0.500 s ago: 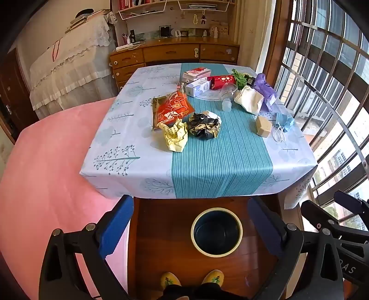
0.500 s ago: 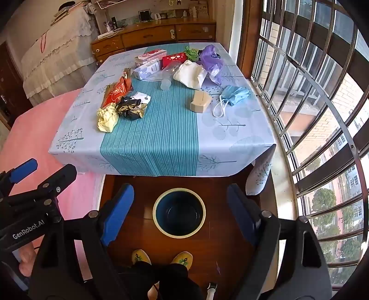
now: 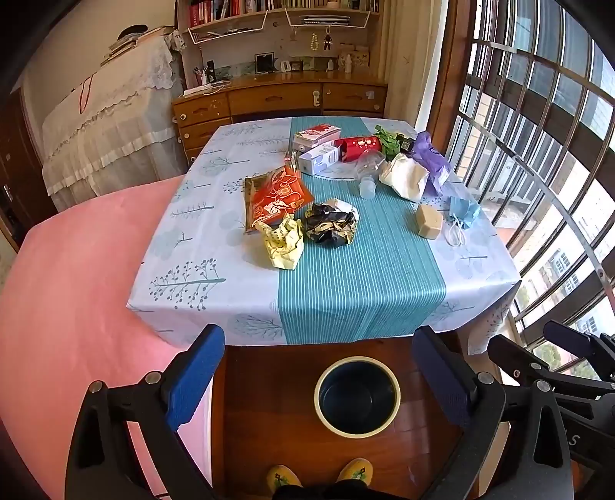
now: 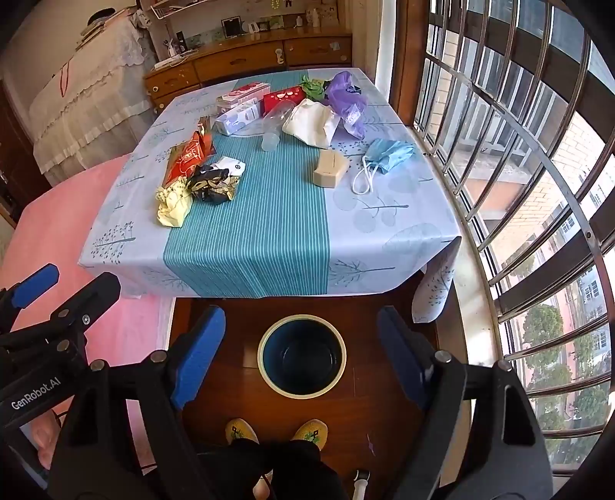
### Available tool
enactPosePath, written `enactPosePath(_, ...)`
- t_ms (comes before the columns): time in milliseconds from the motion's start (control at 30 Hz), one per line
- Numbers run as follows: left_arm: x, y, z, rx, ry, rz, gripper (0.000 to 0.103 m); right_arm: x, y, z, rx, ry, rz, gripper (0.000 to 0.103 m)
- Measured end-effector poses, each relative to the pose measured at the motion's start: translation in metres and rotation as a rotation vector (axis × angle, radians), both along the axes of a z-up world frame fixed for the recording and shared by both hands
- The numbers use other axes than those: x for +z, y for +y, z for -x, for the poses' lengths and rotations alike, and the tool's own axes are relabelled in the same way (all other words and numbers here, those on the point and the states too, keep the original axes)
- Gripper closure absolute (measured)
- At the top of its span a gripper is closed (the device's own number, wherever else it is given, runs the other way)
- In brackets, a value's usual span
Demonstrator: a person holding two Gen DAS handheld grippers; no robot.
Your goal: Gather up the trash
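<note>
Bin: the round bin (image 3: 357, 396) on the wooden floor below the table (image 3: 361, 307) has nothing in it.
Trash: crumpled wrappers (image 3: 282, 240), blue mask (image 4: 388, 154) lie on the tablecloth.
Left gripper (image 3: 319, 379): spread wide, holding nothing.
Right gripper (image 4: 301, 354): likewise.
Right view only: a fingertip at lower left.

place: home room | cues: bookshelf (image 3: 238, 11), wooden dresser (image 3: 276, 102), clothed table (image 3: 192, 246)

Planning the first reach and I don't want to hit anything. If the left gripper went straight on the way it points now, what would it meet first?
Probably the near edge of the table: the open left gripper is empty. The bin sits lower on the floor. Depth is unclear.
</note>
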State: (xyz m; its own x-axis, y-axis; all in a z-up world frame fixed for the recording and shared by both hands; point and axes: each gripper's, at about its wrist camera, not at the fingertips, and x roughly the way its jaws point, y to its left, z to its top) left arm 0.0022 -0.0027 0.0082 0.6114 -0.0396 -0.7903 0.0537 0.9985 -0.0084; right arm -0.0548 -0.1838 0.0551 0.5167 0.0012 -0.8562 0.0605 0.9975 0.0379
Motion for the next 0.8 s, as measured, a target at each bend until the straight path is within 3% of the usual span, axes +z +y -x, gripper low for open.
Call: enactPosePath(800,0.0002,-0.0004,0.0041,0.010,-0.012,-0.003,0.003,0.0064,-0.0038,0.0029,0.013,-0.045,0.005,0.023)
